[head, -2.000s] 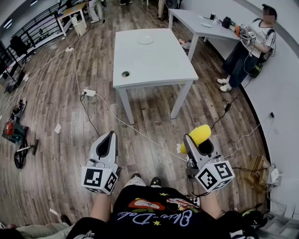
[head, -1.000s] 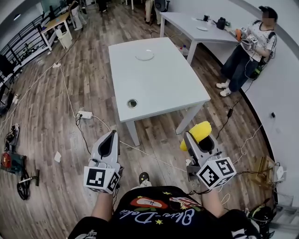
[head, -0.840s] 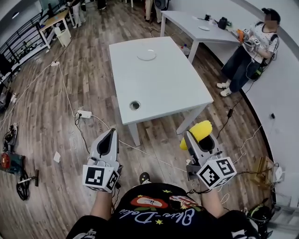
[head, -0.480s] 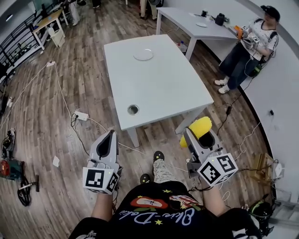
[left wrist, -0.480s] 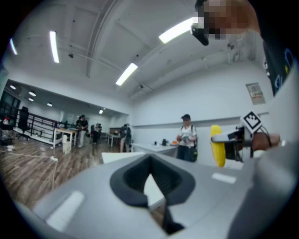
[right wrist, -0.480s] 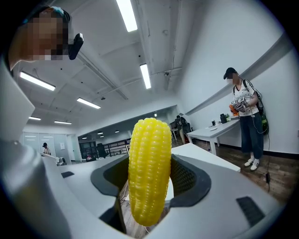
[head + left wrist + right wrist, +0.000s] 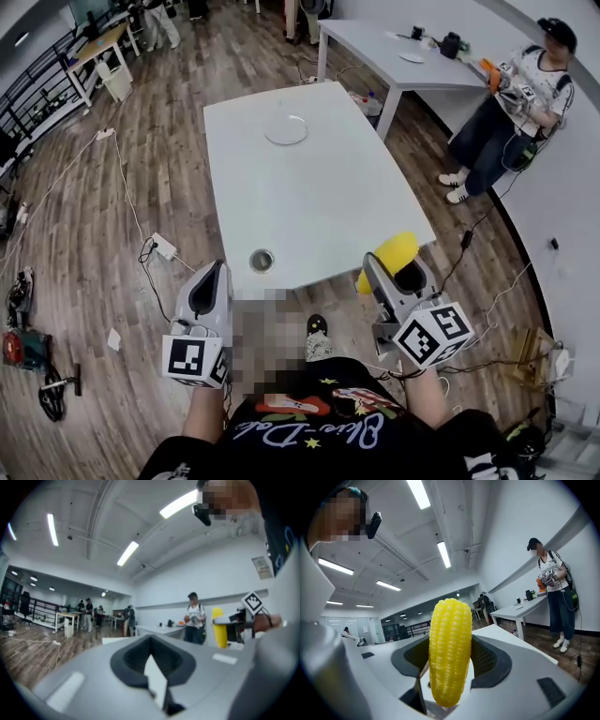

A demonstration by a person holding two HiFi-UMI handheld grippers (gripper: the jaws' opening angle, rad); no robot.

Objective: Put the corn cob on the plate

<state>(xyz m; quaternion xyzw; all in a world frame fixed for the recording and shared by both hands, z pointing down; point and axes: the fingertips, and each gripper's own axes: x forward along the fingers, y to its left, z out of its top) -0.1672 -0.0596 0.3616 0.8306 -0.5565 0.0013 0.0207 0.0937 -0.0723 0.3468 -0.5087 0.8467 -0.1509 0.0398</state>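
My right gripper (image 7: 389,265) is shut on a yellow corn cob (image 7: 388,258), which stands upright between its jaws (image 7: 449,654) and also shows in the left gripper view (image 7: 218,627). It hangs over the near right edge of a white table (image 7: 319,202). A clear round plate (image 7: 285,129) lies at the table's far end, well ahead of both grippers. My left gripper (image 7: 209,286) is shut with nothing in it (image 7: 151,667), held at the table's near left edge.
A round cable hole (image 7: 262,260) sits in the table near its front edge. A person (image 7: 506,117) stands at the right by a second white table (image 7: 394,56). Cables and a power strip (image 7: 161,247) lie on the wooden floor at the left.
I have walked up to the white table; it now reaches my grippers and the plate is closer. The right gripper still holds the corn.
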